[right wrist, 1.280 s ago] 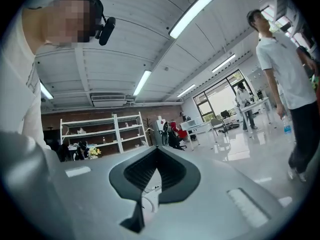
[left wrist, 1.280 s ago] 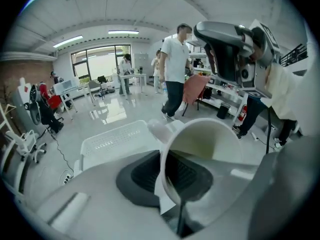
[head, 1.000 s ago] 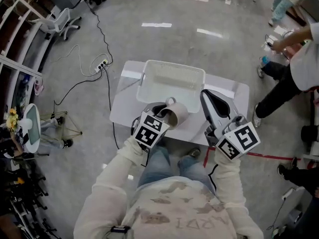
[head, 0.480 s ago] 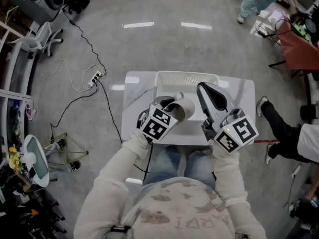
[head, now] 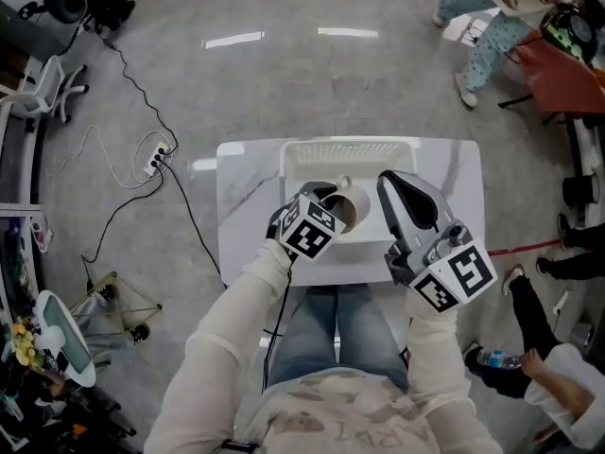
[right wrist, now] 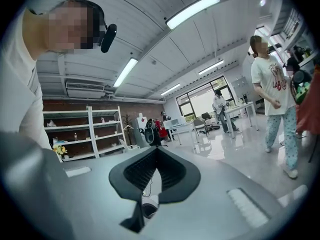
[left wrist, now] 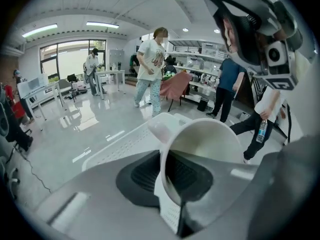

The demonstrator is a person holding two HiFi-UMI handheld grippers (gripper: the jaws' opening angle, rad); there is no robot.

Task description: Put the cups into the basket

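Observation:
A white cup with a handle is clamped by its wall in my left gripper, mouth tilted toward me, over the near rim of the white basket. In the left gripper view the cup fills the middle between the shut jaws of the left gripper, with the basket just beyond it. My right gripper hovers to the right of the cup over the white table. Seen in its own view, the right gripper is shut on nothing and points out into the room.
The basket stands at the table's back middle. On the floor to the left lie a power strip and cables. People stand at the upper right by a red cloth. Another person crouches at the lower right.
The head view has swung round, so the table sits squarer in frame. The left gripper keeps the cup by the basket's near rim. People at the right have moved.

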